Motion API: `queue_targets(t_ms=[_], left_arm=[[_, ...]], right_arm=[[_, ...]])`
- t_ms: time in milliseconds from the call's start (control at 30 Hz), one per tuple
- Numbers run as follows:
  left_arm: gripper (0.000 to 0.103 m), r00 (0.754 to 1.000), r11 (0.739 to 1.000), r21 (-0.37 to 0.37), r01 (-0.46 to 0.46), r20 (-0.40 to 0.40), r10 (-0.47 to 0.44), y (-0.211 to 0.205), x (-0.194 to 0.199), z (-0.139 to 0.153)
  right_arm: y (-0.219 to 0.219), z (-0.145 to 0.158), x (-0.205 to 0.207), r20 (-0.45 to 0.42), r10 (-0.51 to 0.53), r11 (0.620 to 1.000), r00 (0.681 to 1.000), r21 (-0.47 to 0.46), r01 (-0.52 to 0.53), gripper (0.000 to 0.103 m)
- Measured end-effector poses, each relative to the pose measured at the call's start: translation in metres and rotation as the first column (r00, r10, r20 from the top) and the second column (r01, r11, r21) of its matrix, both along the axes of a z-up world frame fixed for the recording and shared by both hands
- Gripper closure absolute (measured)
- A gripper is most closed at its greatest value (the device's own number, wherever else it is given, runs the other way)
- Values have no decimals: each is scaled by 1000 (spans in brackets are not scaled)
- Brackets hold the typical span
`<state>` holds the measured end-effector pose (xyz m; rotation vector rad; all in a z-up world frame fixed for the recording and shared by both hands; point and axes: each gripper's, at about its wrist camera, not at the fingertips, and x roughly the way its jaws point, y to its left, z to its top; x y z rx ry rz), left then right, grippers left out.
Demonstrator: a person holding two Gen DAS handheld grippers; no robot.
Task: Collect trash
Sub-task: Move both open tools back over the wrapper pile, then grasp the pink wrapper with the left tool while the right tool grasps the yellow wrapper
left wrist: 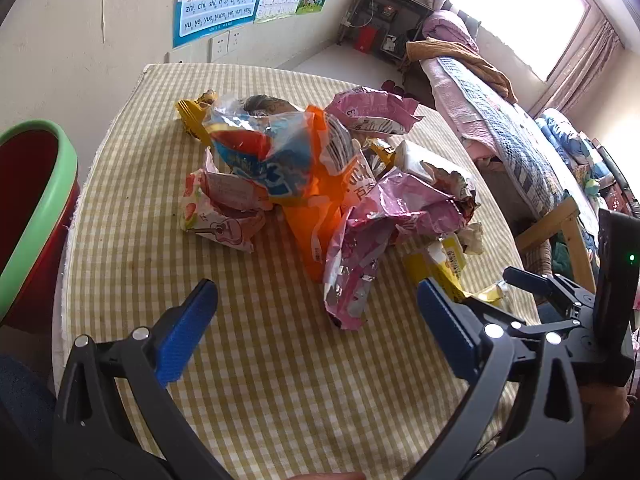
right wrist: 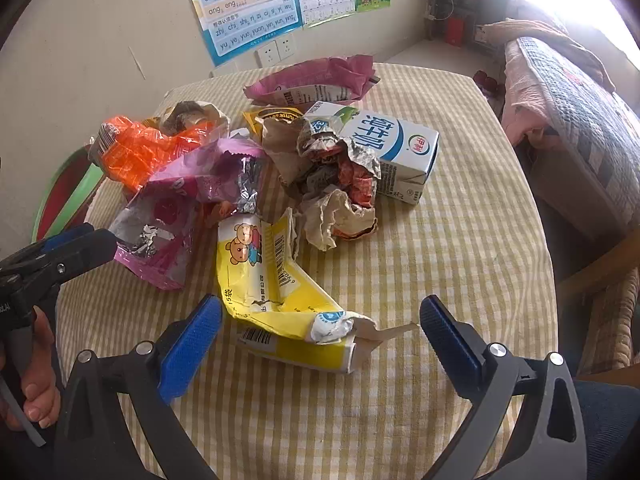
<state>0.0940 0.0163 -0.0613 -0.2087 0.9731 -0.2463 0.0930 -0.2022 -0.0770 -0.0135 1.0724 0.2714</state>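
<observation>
A heap of trash lies on the checked table (left wrist: 260,360): an orange bag (left wrist: 320,200), a pink foil wrapper (left wrist: 360,264), a blue-and-clear bag (left wrist: 260,148). My left gripper (left wrist: 316,320) is open, with the pink wrapper's tip just ahead between its fingers. In the right wrist view my right gripper (right wrist: 320,320) stands open around the near end of a flattened yellow box (right wrist: 280,292). Behind it sit crumpled paper (right wrist: 336,200) and a white-blue milk carton (right wrist: 396,148). The green-rimmed red bin (left wrist: 36,208) stands at the table's left edge.
A wall with posters (right wrist: 248,4) and sockets is behind the table. A bed with quilts (left wrist: 500,120) runs along the right, with a wooden chair frame (left wrist: 568,232) near the table edge. A hand (right wrist: 36,380) holds the left gripper's handle.
</observation>
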Motion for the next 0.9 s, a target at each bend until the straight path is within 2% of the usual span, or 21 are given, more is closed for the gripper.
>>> queue_targets(t_ms=[167, 367, 567, 733, 900], left_arm=[[11, 999, 1000, -1, 29, -15, -29, -6, 6, -10], [27, 999, 998, -36, 43, -23, -44, -7, 12, -17], [52, 996, 995, -69, 72, -51, -76, -9, 16, -26], [79, 994, 992, -81, 94, -54, -98, -11, 14, -26], [98, 992, 990, -87, 110, -57, -115, -13, 10, -24]], right_arm=[[5, -8, 1, -5, 21, 1000, 1000, -17, -21, 7], [13, -9, -2, 11, 53, 997, 999, -52, -52, 10], [20, -10, -5, 11, 86, 994, 996, -68, -85, 16], [22, -8, -6, 11, 103, 993, 995, -57, -102, 25], [21, -8, -6, -2, 108, 993, 994, -36, -108, 33]])
